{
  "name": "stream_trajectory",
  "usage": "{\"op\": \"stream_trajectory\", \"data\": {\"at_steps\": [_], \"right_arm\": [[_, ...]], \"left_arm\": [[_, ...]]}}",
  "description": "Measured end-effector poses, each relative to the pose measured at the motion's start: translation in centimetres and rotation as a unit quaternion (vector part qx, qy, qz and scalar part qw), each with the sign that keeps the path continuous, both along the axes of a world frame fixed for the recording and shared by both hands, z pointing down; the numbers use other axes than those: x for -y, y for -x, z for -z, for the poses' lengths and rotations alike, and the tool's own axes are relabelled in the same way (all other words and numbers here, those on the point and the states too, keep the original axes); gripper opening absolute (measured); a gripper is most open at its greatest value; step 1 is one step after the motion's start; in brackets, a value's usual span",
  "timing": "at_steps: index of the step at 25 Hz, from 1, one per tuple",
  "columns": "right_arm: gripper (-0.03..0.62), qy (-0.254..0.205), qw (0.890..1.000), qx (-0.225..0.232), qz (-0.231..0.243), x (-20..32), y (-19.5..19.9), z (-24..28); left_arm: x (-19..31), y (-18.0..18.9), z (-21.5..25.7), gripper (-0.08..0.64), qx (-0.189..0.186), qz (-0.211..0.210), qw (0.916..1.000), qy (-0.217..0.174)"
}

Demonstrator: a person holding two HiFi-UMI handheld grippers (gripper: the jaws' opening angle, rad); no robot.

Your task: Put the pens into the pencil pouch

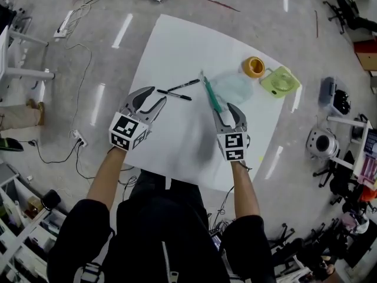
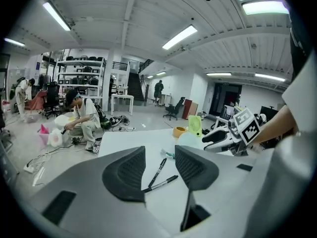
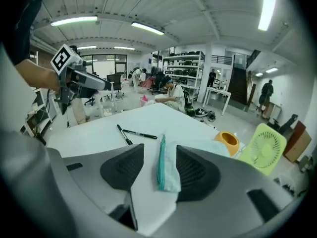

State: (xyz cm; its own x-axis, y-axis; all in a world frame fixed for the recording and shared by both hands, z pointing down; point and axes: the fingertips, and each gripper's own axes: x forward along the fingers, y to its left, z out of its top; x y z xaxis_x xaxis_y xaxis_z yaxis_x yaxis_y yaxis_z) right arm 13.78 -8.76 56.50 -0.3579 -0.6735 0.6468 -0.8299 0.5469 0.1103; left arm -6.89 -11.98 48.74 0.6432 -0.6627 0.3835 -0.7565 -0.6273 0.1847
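Note:
Two black pens [image 1: 178,91] lie crossed near the middle of the white table [image 1: 177,46]. To their right lies a pale see-through pencil pouch [image 1: 230,88] with a teal zipper. My left gripper [image 1: 154,96] hangs open just left of the pens, which show between its jaws [image 2: 158,175] in the left gripper view. My right gripper [image 1: 230,108] is open just short of the pouch's near end. In the right gripper view the pouch [image 3: 170,171] lies between the jaws with its zipper edge to the left, and the pads stand clear of it. The pens [image 3: 131,134] lie beyond it.
An orange tape roll [image 1: 254,67] and a small green fan [image 1: 281,81] stand at the table's far right corner, just past the pouch. Cables and a power strip [image 1: 62,28] lie on the floor to the left. People sit by shelves in the background.

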Motion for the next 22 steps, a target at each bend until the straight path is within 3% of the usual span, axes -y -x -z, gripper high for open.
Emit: {"op": "stream_trajectory", "data": {"at_steps": [12,22], "right_arm": [[0.173,0.061,0.993,-0.086,0.055,0.4,0.5,-6.8],[0.109,0.075,0.981,-0.166,0.06,0.3,-0.8,-9.5]], "left_arm": [[-0.8,3.3,-2.6,0.206,0.008,0.033,0.999,0.031],[-1.4,4.9,-4.0,0.206,0.012,0.049,0.9977,0.046]]}}
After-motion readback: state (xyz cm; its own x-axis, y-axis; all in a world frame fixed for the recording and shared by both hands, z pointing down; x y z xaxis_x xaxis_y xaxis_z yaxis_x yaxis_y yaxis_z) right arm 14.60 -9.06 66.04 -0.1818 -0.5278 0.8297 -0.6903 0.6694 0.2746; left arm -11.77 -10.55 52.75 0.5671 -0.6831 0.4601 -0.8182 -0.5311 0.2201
